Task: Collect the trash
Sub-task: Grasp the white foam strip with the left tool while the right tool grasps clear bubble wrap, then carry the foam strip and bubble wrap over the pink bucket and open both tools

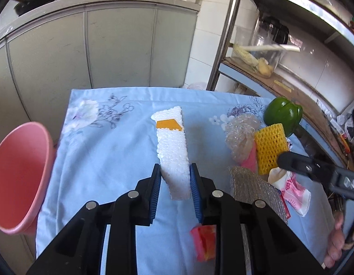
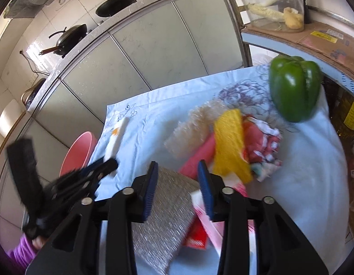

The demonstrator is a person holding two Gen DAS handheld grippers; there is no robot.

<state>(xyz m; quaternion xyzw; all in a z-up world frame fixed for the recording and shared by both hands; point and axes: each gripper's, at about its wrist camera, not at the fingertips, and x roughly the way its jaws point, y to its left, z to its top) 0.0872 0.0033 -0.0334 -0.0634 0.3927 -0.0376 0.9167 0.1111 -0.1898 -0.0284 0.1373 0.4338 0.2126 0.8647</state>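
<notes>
My left gripper (image 1: 174, 171) is part way open, and its two blue pads sit on each side of the near end of a long white foam block (image 1: 173, 151). The pads look like they squeeze the foam. The foam lies on the blue flower cloth (image 1: 103, 160) and has one orange sticker (image 1: 168, 125) near its far end. My right gripper (image 2: 178, 167) is part way open too, with nothing clamped in it. It hangs over the trash pile, above one shiny silver mat (image 2: 163, 213) and one pink strip (image 2: 197, 158). In the pile I count one yellow net sleeve (image 2: 230, 144), one clear bubbly wrap (image 2: 195, 126), one white and pink wrapper (image 1: 291, 192) and one red wrapper (image 2: 196, 236) with white writing too blurry to read. One more red scrap (image 1: 203, 240) lies close under my left gripper. One green pepper (image 2: 294, 87) stands at the far right corner of the cloth. One pink bin (image 1: 18, 176) waits just past the left edge of the cloth.
</notes>
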